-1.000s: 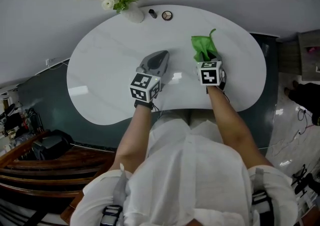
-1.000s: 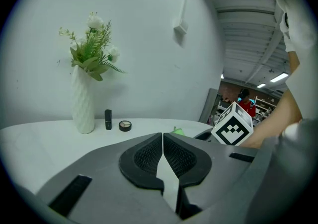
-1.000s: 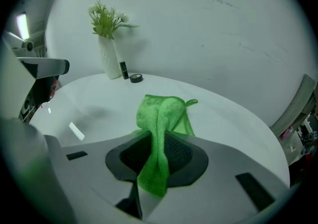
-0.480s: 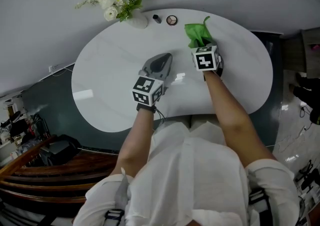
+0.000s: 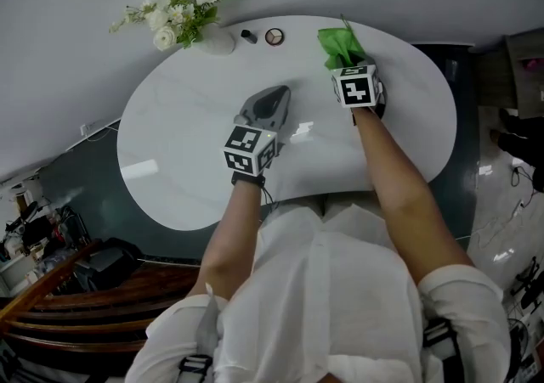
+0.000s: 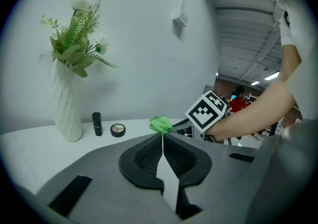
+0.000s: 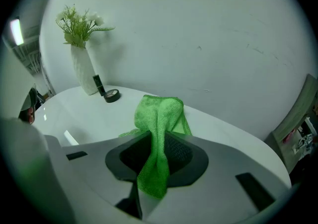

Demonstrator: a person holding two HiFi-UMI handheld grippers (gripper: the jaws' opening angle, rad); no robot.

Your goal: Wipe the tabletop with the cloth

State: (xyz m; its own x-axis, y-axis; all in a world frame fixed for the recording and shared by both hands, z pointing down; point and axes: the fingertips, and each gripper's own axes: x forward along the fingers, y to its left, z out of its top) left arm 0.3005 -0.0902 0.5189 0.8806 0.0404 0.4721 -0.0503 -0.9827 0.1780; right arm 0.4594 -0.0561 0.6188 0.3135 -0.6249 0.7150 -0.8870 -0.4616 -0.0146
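Note:
The green cloth [image 5: 341, 43] lies on the white oval tabletop [image 5: 187, 126] near its far edge, bunched up between the jaws of my right gripper [image 5: 350, 61]. In the right gripper view the green cloth [image 7: 158, 133] runs up between the shut jaws and spreads onto the table ahead. My left gripper [image 5: 270, 105] rests at the table's middle, jaws shut with nothing between them. From the left gripper view the green cloth [image 6: 160, 124] shows ahead beside the right gripper's marker cube [image 6: 207, 111].
A white vase of flowers [image 5: 212, 38] stands at the table's far edge, with a small dark tube [image 5: 248, 36] and a round compact [image 5: 274, 36] beside it. A grey wall rises just behind the table. Dark floor surrounds the table.
My right gripper has pushed the green cloth away from me, toward the table's far edge. The left gripper has stayed at the table's middle.

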